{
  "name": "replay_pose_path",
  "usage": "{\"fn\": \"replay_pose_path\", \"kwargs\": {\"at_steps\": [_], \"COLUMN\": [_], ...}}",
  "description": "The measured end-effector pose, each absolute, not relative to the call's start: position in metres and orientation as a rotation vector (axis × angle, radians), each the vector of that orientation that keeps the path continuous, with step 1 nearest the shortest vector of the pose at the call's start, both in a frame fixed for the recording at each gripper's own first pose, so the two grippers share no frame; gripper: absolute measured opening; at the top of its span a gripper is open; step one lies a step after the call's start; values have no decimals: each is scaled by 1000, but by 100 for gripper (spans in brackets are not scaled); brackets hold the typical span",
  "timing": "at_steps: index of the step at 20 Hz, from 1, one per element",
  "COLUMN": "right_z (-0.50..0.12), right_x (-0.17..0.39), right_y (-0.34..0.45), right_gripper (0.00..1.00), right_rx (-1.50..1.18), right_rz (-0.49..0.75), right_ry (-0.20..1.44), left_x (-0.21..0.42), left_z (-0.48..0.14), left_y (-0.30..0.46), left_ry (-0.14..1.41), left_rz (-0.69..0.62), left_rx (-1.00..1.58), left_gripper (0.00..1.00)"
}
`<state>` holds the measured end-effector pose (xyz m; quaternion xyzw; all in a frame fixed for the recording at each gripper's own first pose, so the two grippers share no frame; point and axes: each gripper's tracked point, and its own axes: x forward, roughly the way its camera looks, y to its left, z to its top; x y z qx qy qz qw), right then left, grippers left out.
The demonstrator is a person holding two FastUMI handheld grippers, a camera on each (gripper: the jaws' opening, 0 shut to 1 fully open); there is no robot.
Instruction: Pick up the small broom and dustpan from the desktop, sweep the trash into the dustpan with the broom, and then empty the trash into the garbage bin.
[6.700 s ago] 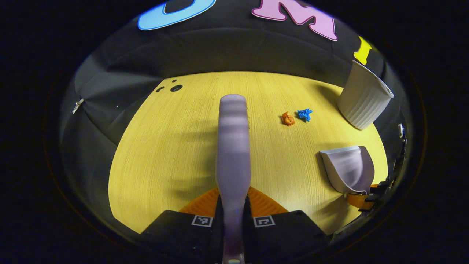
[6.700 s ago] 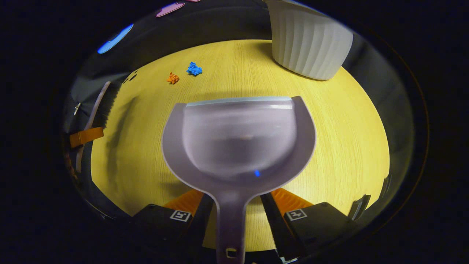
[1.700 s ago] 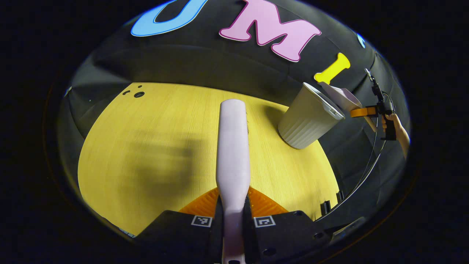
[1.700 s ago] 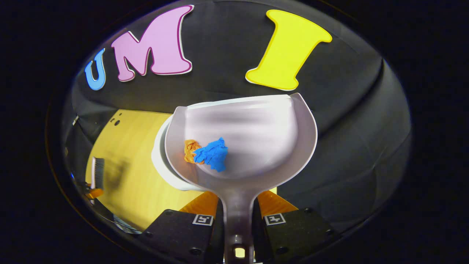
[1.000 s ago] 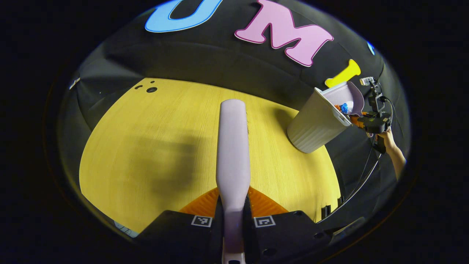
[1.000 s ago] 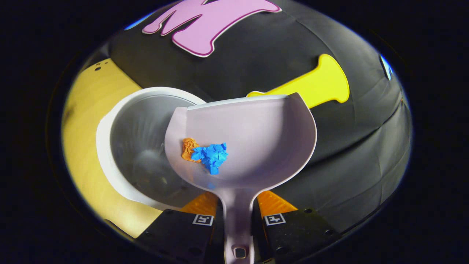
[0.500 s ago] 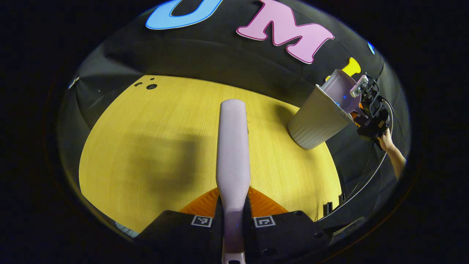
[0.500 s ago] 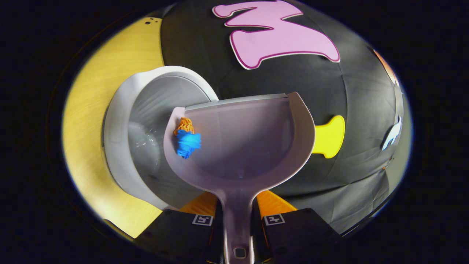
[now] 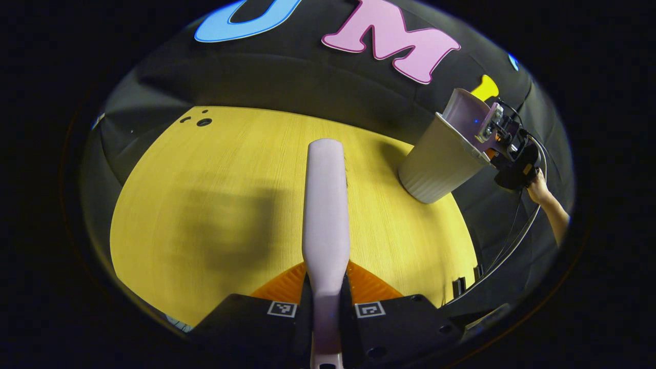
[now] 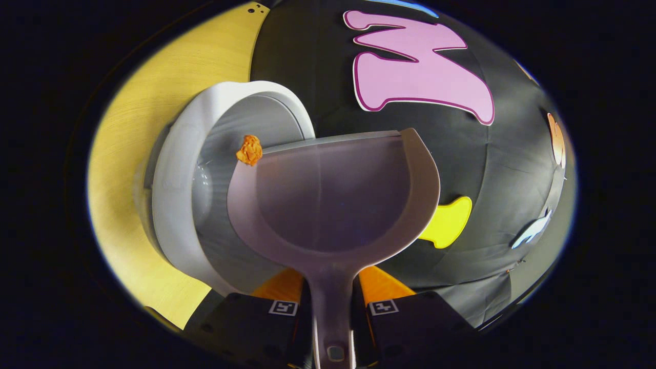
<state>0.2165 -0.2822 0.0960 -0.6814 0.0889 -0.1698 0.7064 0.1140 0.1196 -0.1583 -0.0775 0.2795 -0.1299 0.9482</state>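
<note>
Left gripper level, pointing forward, fingers clamped on broom handle. Right gripper rolled hard onto its side, fingers clamped on dustpan handle. From left gripper view, right gripper raised high at far right, hand gripping from below, forearm angled downward.

One broom, one dustpan, one bin, one orange scrap.

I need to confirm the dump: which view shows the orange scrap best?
The right gripper view: the orange scrap sits at the dustpan lip's left corner, over the open bin. The left gripper view shows the dustpan tipped at the bin from outside, hiding the scrap.
</note>
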Motion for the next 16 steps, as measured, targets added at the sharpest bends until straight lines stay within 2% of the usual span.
{"fn": "replay_pose_path", "kwargs": {"at_steps": [8,13,14,16], "right_z": [98,116,119,129], "right_x": [212,197,193,186], "right_y": [-289,-275,-269,-257], "right_gripper": [35,35,35,35], "right_rx": [-1283,-952,-883,-778], "right_rz": [-372,-350,-330,-308], "right_ry": [263,260,263,245], "left_x": [114,114,114,113], "left_z": [-156,-156,-154,-151], "left_y": [120,121,122,124], "left_ry": [554,557,552,539], "left_rz": [-259,-264,-264,-258], "left_rx": [-123,-117,-116,-104], "left_gripper": [27,27,30,27]}}
